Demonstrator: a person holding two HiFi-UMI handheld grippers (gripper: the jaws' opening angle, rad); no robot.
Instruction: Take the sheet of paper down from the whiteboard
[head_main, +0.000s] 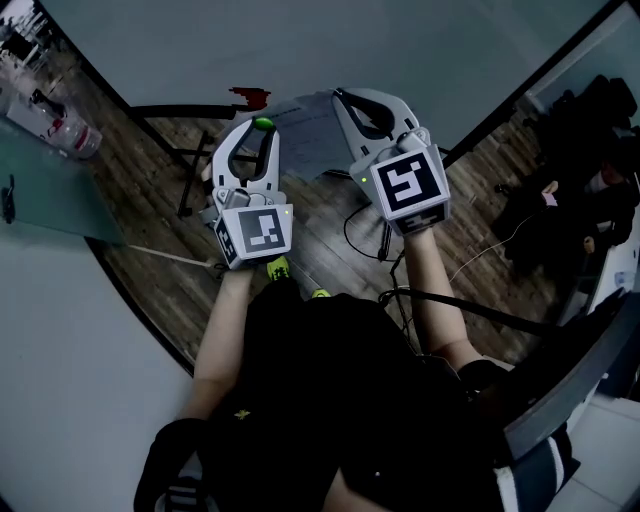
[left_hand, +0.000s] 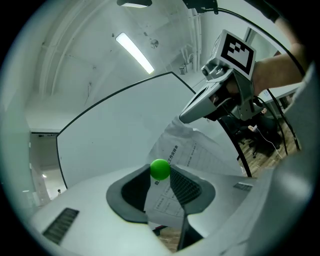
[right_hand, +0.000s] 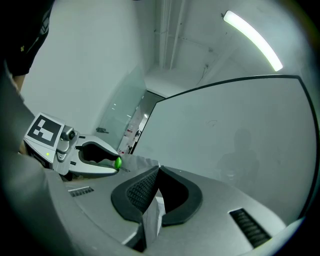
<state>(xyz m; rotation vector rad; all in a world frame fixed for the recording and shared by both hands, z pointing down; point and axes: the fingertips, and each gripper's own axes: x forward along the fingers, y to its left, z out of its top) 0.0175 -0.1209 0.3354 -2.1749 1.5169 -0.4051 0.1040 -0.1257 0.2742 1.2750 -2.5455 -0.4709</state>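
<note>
The left claw (left_hand: 163, 173) was pinching a small green ball (left_hand: 160, 169) at its tips, with the near edge of the sheet of paper (left_hand: 192, 152) running down between the two ribbed pads behind that ball. The right claw (right_hand: 158, 171) was pressed together on the sheet's opposite edge, a thin white strip of it showing in the narrow gap between the pads. The sheet hung in the air in front of the whiteboard (head_main: 300, 40), off its face and low by its black-framed bottom edge. Its long axis ran from one claw to the other, about parallel to that edge. The printed side faced up and away from the whiteboard, toward the person, and the paper was creased where the right claw gathered it. The print was a single line of dark characters along one margin and a ruled grid of cells below it, too small and too dim to read. Each claw carried a cube (head_main: 255, 232) with a black-and-white square marker, turned away from the whiteboard. Wooden floor (head_main: 320, 215) lay below the whiteboard, and a ceiling light strip (left_hand: 135, 52) glowed above it.
</note>
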